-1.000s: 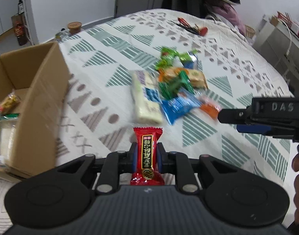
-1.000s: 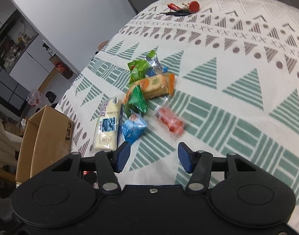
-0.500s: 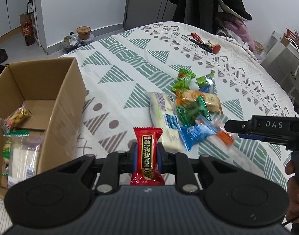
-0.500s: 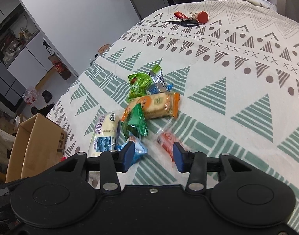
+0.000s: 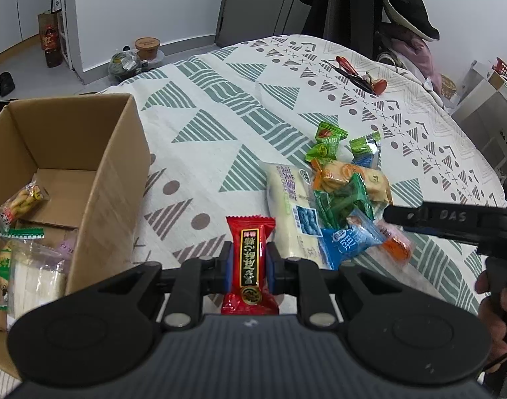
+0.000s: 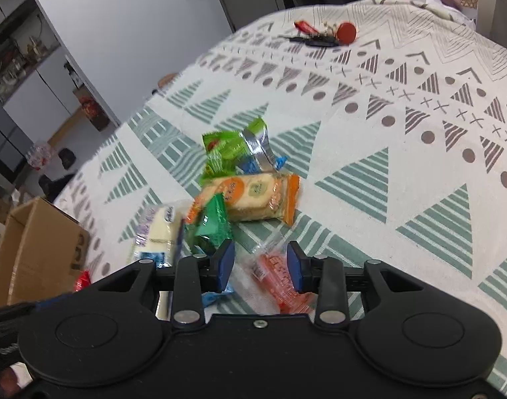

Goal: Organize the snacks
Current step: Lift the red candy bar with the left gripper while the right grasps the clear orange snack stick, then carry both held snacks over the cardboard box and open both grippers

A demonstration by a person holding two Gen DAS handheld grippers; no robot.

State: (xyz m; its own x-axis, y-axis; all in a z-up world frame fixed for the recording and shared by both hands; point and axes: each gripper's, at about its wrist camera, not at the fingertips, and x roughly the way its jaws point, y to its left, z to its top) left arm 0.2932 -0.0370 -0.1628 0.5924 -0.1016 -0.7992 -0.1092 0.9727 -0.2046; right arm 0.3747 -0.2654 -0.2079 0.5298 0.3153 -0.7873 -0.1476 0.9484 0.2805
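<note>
Item one: a red snack packet point(image 5: 250, 259), pinched upright between the pads of our left gripper point(image 5: 250, 262) and held over the bed point(image 5: 220, 139). Since a second ago the cardboard box point(image 5: 97, 179) has slid further into the left view, so we judge this packet is on its way there. The box sits at the bed's edge and already holds a peanut packet point(image 5: 20, 201) and some clear-wrapped snacks point(image 5: 30, 266).

Item two: an orange clear-wrapped snack point(image 6: 276, 272), lying on the bed at the near edge of the pile. Our right gripper point(image 6: 261, 267) has come down over it since a second ago, and its jaws are closing with the snack between them; the pads do not yet press it.

Item three, still loose on the bed: a white cake bar point(image 5: 291, 212), a blue packet point(image 5: 346, 242), a cracker pack point(image 6: 253, 196) and green packets point(image 6: 226, 153).

Off-list: keys point(image 6: 319, 36) at the far end.
</note>
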